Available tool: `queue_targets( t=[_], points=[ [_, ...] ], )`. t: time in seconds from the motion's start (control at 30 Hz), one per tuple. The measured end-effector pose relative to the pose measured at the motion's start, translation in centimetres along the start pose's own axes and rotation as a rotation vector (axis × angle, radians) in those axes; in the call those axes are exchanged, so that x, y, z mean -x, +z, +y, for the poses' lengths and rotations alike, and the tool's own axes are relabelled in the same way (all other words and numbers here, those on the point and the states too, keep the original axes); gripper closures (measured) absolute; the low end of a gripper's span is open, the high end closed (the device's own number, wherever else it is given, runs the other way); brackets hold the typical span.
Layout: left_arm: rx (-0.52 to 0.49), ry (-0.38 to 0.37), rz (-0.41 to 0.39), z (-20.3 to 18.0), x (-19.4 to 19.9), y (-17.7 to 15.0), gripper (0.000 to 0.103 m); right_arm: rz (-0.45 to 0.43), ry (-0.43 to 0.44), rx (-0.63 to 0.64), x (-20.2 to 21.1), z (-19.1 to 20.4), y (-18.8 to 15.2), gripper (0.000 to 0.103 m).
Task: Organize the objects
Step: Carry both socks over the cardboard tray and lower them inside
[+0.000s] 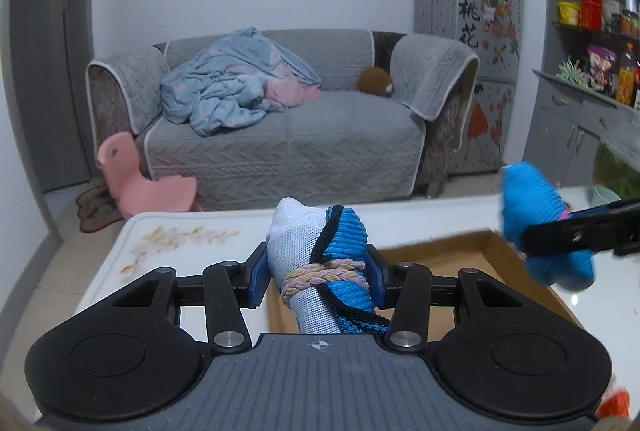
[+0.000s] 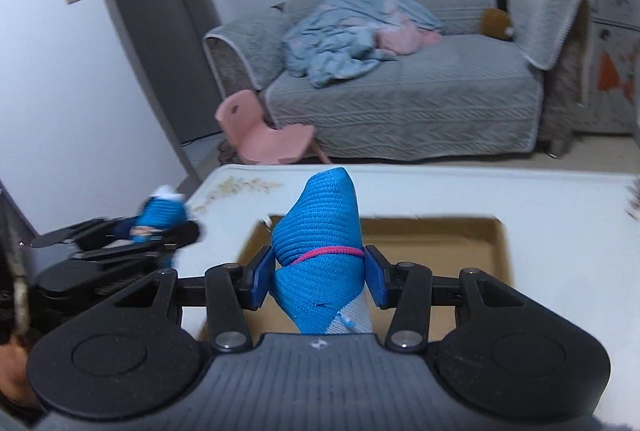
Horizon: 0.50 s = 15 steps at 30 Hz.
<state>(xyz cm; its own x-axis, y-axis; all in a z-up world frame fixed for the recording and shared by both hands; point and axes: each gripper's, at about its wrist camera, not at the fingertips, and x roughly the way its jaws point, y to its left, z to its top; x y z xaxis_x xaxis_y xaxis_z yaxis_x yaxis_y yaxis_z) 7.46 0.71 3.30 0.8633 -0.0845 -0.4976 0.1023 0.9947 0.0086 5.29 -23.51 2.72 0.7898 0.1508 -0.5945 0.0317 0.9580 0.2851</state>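
My left gripper [image 1: 318, 273] is shut on a rolled white and blue sock bundle [image 1: 316, 243] tied with a braided pastel band, held up above the table. My right gripper [image 2: 318, 273] is shut on a blue sock bundle [image 2: 320, 231] tied with a pink elastic band. Both bundles hang over an open cardboard box [image 1: 440, 255] [image 2: 440, 243] that lies on the white table [image 1: 180, 251] [image 2: 440, 191]. In the left wrist view the right gripper [image 1: 576, 237] and its blue bundle [image 1: 532, 207] show at the right. The right wrist view shows the left gripper [image 2: 140, 235] blurred at the left.
Beyond the table stands a grey sofa [image 1: 300, 135] with a crumpled blue blanket [image 1: 232, 79] and a brown plush toy [image 1: 376, 81]. A pink child's chair [image 1: 136, 183] sits on the floor by it. A decorated fridge [image 1: 472, 31] and stocked shelves [image 1: 600, 31] line the right.
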Motion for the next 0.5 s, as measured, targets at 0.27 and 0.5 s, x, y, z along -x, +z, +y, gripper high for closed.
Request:
queue_targets(
  t=[0.27, 0.5],
  points=[
    [-0.023, 0.019, 0.094, -0.8, -9.3, -2.6, 0.049, 0.100, 0.011, 0.027, -9.6, -0.9, 1.5, 0.059],
    [-0.038, 0.046, 0.187, -0.7, -13.1, -4.5, 0.049, 0.174, -0.014, 0.027, -13.8, -0.9, 0.8, 0.059]
  ],
)
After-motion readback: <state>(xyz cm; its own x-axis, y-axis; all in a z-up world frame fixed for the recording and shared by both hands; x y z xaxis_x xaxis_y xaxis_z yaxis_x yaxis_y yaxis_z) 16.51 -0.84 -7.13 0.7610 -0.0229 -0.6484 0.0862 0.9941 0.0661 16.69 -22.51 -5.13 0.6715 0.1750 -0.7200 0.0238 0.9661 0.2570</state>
